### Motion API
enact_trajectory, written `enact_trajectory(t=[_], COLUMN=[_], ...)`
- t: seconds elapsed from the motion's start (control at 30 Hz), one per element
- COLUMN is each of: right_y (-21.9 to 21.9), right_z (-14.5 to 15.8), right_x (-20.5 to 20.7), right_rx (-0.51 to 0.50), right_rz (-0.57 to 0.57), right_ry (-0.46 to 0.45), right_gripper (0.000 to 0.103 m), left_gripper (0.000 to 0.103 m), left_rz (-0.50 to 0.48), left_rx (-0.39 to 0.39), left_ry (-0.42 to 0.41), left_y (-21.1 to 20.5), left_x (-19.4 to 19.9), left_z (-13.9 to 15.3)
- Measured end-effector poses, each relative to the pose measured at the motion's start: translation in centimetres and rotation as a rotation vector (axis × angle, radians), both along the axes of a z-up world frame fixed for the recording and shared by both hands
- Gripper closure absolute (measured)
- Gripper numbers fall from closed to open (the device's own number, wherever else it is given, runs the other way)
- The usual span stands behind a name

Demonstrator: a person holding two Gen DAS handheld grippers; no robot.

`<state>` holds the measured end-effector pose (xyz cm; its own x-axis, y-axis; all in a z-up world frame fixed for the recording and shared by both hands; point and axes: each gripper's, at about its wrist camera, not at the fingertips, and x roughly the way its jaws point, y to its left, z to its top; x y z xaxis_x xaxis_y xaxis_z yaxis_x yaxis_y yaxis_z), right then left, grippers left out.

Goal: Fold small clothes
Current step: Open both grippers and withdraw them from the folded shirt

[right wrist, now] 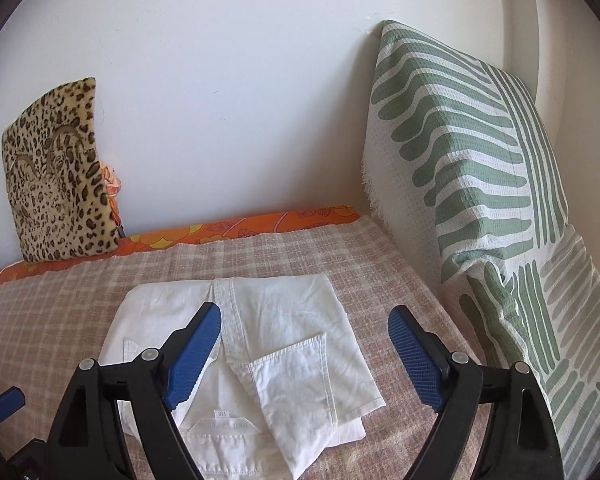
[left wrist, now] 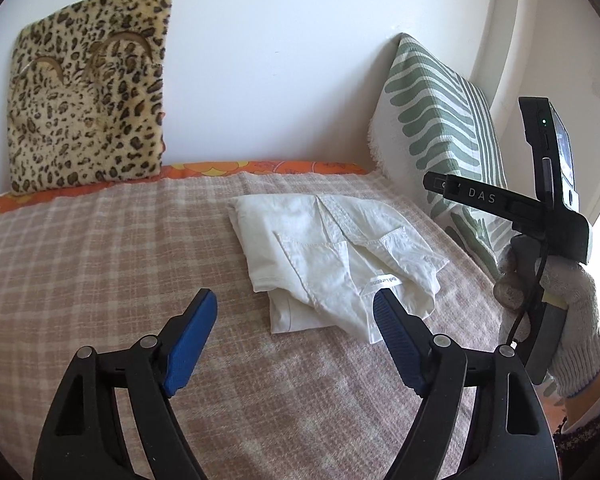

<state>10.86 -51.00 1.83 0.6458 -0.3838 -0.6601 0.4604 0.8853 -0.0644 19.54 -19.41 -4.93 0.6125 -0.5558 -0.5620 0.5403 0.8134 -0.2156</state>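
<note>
White folded garment [left wrist: 332, 264] is laid on the bed [left wrist: 100, 264], just ahead of both tongs; right tongs [right wrist: 304, 344] are nearer, over it. Left tongs [left wrist: 294, 340] and right are spread apart, empty.

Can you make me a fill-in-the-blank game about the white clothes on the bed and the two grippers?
1. The white garment lies folded on the ____ blanket.
2. The left gripper has jaws that are ____.
3. The right gripper holds ____.
4. The cushion leaning on the wall has a ____ print.

Missing words: checked; open; nothing; leopard
</note>
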Motion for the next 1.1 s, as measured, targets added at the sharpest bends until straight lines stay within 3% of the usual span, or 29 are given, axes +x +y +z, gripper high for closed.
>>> enact_trajectory(t=[0.3, 0.47, 0.63, 0.93, 1.1], right_y=[1.8, 2.5, 2.9, 3.4, 3.5], right_z=[0.4, -0.1, -0.3, -0.7, -0.6], right_x=[-3.3, -4.0, -4.0, -4.1, -4.1], right_rx=[-0.013, -0.011, -0.012, -0.009, -0.007], right_rz=[-0.068, -0.074, -0.076, -0.083, -0.083], right_ry=[-0.053, -0.058, -0.062, -0.052, -0.054], right_gripper=[0.002, 0.001, 0.0, 0.0, 0.0], left_gripper=[0.02, 0.007, 0.001, 0.001, 0.001], left_rz=[0.045, 0.058, 0.079, 0.095, 0.092], left_rx=[0.115, 0.087, 0.102, 0.167, 0.156], left_ry=[-0.043, -0.043, -0.044, -0.05, -0.05], left_y=[0.9, 2.0, 2.3, 2.5, 3.0], left_x=[-1.2, -1.6, -1.6, -1.8, -2.1], left_z=[0.7, 1.1, 1.1, 0.6, 0.5])
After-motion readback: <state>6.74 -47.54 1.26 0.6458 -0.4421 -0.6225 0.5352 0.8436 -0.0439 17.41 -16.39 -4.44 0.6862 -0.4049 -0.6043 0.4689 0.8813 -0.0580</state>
